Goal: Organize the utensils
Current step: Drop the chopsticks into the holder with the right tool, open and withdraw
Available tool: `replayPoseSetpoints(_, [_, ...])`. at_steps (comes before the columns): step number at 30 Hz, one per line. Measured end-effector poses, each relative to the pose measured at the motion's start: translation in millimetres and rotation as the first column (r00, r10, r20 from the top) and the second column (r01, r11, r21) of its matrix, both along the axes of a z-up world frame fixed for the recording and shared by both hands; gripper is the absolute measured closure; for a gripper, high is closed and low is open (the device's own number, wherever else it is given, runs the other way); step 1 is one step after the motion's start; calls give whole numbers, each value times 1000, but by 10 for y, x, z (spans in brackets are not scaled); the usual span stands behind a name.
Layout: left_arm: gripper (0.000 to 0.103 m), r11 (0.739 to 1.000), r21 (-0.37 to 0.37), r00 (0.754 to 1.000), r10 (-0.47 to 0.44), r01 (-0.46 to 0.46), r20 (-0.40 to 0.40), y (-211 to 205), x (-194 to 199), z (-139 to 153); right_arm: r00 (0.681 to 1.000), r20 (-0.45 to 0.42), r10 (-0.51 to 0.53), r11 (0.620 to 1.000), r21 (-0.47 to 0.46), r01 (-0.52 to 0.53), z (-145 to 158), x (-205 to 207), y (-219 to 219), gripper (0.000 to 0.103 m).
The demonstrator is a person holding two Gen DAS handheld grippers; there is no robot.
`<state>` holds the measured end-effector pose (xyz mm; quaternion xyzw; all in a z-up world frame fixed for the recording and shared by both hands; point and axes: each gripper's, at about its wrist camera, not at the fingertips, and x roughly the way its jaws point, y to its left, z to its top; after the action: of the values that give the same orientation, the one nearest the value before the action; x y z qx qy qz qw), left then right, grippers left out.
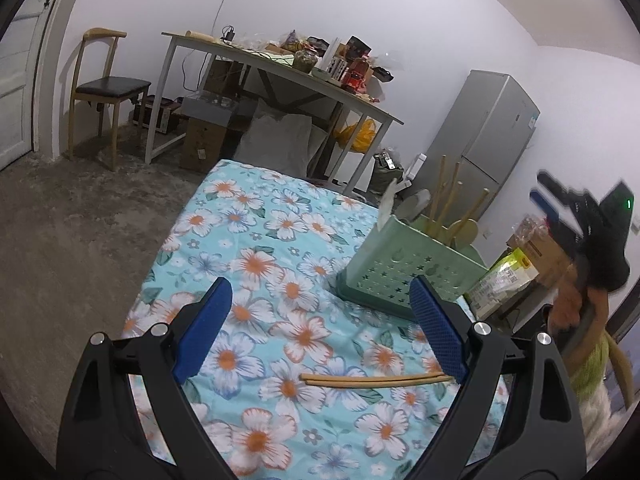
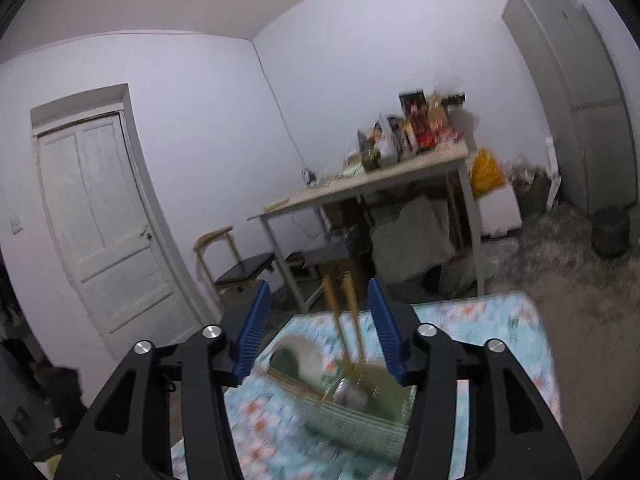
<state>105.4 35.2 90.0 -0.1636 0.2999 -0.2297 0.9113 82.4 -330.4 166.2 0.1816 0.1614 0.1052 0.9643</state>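
My left gripper (image 1: 320, 292) is open and empty, low over a bed covered in a blue floral cloth (image 1: 256, 240). A pair of wooden chopsticks (image 1: 376, 380) lies flat on the cloth between its fingers, near the right pad. Further right stands a green perforated basket (image 1: 400, 264) with several wooden utensils (image 1: 444, 200) upright in it. My right gripper (image 2: 320, 292) is open above the basket (image 2: 360, 420). Two wooden handles (image 2: 344, 308) stand in the gap between its pads, touching neither. That view is blurred. The right gripper (image 1: 538, 188) also shows as a dark blur right of the basket.
Behind the bed is a cluttered table (image 1: 280, 68) with boxes and bags under it. A wooden chair (image 1: 108, 88) stands to the left, near a white door (image 2: 104, 220). A grey fridge (image 1: 480, 128) is behind the basket. A bare concrete floor (image 1: 80, 220) lies left of the bed.
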Motion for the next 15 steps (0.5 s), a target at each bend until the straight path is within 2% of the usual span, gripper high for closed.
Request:
replayPoseSetpoints(4, [17, 999, 49, 1000, 6, -5, -27, -111, -41, -31, 989, -145, 18, 1000, 2, -18, -396, -231, 219, 48])
replayPoseSetpoints(7, [17, 991, 130, 998, 25, -17, -60, -210, -57, -112, 955, -296, -10, 999, -40, -2, -833, -400, 455, 41])
replayPoseSetpoints(9, [17, 978, 204, 995, 54, -37, -78, -276, -59, -182, 926, -376, -26, 999, -49, 9, -1064, -478, 550, 38])
replayPoseSetpoints(10, [17, 963, 266, 993, 73, -46, -90, -338, -60, -242, 909, -415, -31, 999, -54, 10, -1174, -517, 599, 38])
replayPoseSetpoints(13, [17, 936, 352, 989, 76, -26, -128, -450, -61, -374, 870, -489, -69, 995, -98, 23, -1366, -587, 685, 38])
replayPoseSetpoints(15, [17, 926, 376, 984, 76, -10, -162, -498, -65, -448, 853, -516, -82, 991, -130, 16, -1422, -619, 749, 38])
